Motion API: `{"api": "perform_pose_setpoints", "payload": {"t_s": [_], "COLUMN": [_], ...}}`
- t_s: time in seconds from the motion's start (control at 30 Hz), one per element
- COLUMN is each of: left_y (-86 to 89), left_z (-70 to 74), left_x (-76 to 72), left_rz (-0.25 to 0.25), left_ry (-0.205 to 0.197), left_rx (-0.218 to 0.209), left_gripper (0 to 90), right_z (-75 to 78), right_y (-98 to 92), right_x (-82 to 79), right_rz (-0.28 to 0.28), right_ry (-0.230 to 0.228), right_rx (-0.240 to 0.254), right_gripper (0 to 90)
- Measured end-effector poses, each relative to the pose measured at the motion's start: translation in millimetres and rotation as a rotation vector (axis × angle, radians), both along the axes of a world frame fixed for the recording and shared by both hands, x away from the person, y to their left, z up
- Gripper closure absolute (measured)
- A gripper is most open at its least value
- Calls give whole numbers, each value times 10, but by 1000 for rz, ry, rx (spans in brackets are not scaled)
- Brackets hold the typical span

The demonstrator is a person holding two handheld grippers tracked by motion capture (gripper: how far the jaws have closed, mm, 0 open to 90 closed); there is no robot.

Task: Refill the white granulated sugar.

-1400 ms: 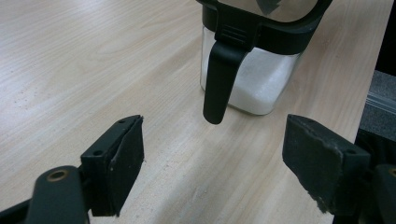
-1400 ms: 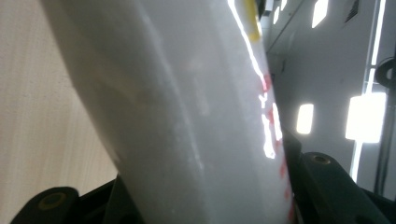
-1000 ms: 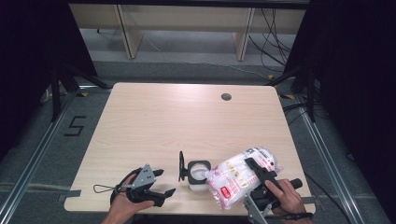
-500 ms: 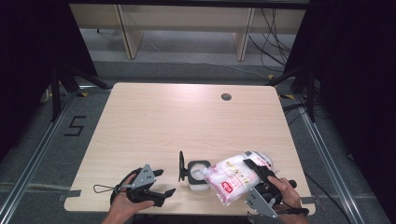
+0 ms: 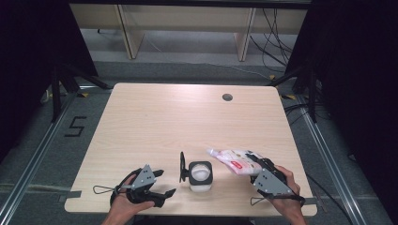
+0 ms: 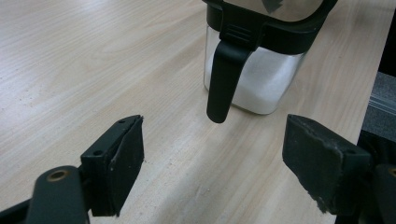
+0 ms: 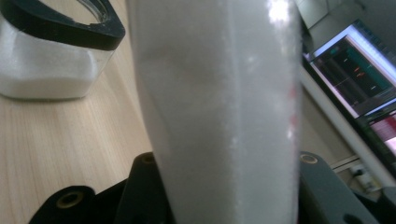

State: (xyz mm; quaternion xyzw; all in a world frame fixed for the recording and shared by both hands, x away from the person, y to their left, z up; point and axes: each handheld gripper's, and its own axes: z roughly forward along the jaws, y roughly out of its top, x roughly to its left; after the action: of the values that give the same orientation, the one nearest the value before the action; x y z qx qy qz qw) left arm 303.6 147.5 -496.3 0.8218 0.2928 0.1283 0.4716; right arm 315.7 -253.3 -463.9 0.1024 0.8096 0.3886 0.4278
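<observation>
White bag (image 5: 233,161) in right gripper (image 5: 261,165); jar (image 5: 200,175) beside

A pale wood-grain table top (image 5: 155,122) carries a clear glass jar (image 5: 200,176) with black rim and white contents, and a white plastic pouch (image 5: 233,160) printed red.

You're at a lab-style recording station, not a home: a bare wooden table (image 5: 187,122) with a cable grommet hole (image 5: 227,97) sits between black curtains (image 5: 356,70). Loose cables (image 5: 277,28) trail over grey floor, a taped "5" (image 5: 75,126) marks it, and a monitor (image 7: 359,70) shows colored readouts beside you.
</observation>
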Motion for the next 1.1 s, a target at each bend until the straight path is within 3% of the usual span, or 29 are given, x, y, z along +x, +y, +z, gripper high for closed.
{"api": "perform_pose_setpoints", "payload": {"t_s": [0.03, 0.17, 0.23, 0.47, 0.5, 0.53, 0.57, 0.7, 0.77, 0.9, 0.97, 1.03, 1.1], "left_y": [13, 12, 11, 16, 20, 20, 20, 9, 8, 13, 10, 8, 13], "left_z": [6, 2, 2, 8, 12, 12, 11, 8, 8, 11, 8, 6, 11], "left_x": [11, 11, 11, 7, 6, 6, 6, -1, -2, -4, -3, -3, 2], "left_rz": [-9, -4, -4, -7, -4, -3, -2, 3, 3, 5, 7, 8, -2], "left_ry": [-13, -8, -8, -10, -10, -10, -11, -10, -10, -4, -4, -2, -10], "left_rx": [18, 7, 8, 7, 15, 14, 14, -3, 0, -1, -6, -6, 4], "left_gripper": [203, 203, 203, 203, 203, 203, 203, 203, 203, 203, 203, 203, 203], "right_z": [-18, -80, -116, -223, -223, -224, -233, -231, -230, -229, -228, -229, -239], "right_y": [-5, -23, -36, -64, -67, -74, -76, -105, -112, -120, -139, -149, -181], "right_x": [40, 179, 249, 439, 464, 468, 486, 482, 484, 465, 453, 425, 416], "right_rz": [1, -5, -17, -27, -21, -24, -30, -44, -53, -57, -64, -69, -79], "right_ry": [21, 78, 117, 212, 201, 236, 225, 254, 238, 266, 242, 268, 258], "right_rx": [24, 91, 159, 303, 317, 338, 364, 380, 389, 376, 362, 369, 380], "right_gripper": [643, 649, 653, 661, 661, 661, 661, 662, 661, 661, 662, 663, 664]}}
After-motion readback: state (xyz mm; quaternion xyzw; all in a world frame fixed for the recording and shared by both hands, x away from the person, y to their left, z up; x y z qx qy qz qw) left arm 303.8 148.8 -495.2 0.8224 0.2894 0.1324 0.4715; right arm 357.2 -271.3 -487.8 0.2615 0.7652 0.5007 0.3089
